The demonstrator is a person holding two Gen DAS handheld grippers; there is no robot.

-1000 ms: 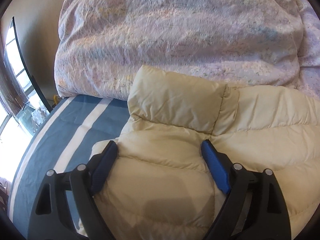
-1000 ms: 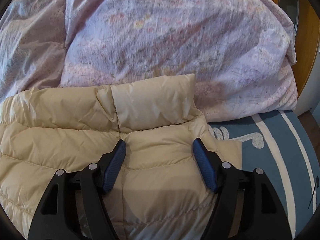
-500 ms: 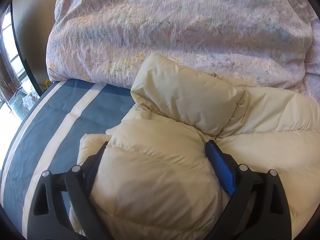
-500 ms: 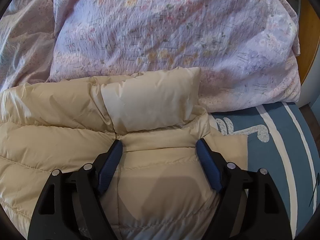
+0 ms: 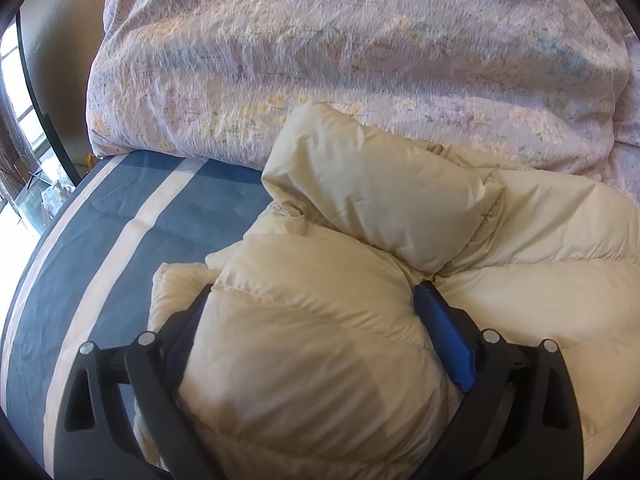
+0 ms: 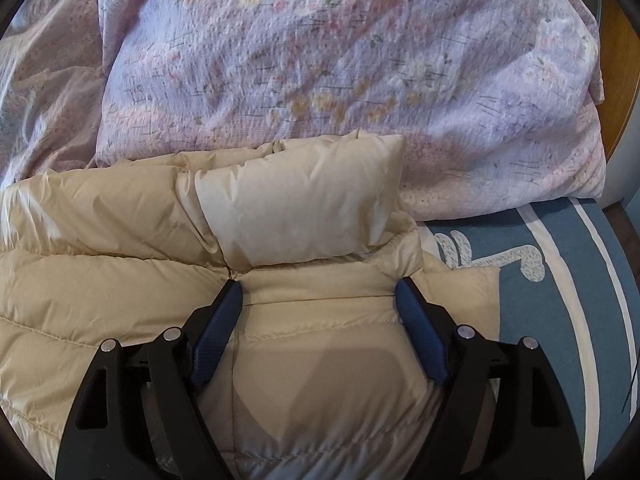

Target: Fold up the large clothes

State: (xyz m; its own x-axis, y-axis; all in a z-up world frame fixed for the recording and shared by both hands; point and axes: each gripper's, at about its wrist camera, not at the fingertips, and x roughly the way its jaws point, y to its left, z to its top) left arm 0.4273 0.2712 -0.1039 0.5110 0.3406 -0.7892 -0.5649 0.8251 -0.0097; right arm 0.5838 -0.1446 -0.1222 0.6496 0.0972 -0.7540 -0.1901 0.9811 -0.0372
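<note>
A cream puffy down jacket (image 5: pixel 520 232) lies on the bed, its collar end toward the duvet; it also shows in the right wrist view (image 6: pixel 100 232). My left gripper (image 5: pixel 312 300) is wide open and pushed into the jacket's left shoulder, and a bulge of fabric (image 5: pixel 304 344) fills the space between its blue pads. My right gripper (image 6: pixel 320 292) is wide open over the jacket's right shoulder, just below the collar flap (image 6: pixel 300 204). Padding sits between its pads too.
A big lilac floral duvet (image 5: pixel 360 48) is heaped right behind the jacket, also in the right wrist view (image 6: pixel 340 52). The blue bedsheet with white stripes (image 5: pixel 100 240) shows at both sides. A window (image 5: pixel 16 120) is at far left, a wooden frame (image 6: pixel 620 60) at far right.
Both grippers have pushed forward into the jacket. The left shoulder has bunched up and risen between the left fingers, and the collar has tipped up. The jaws have stayed open.
</note>
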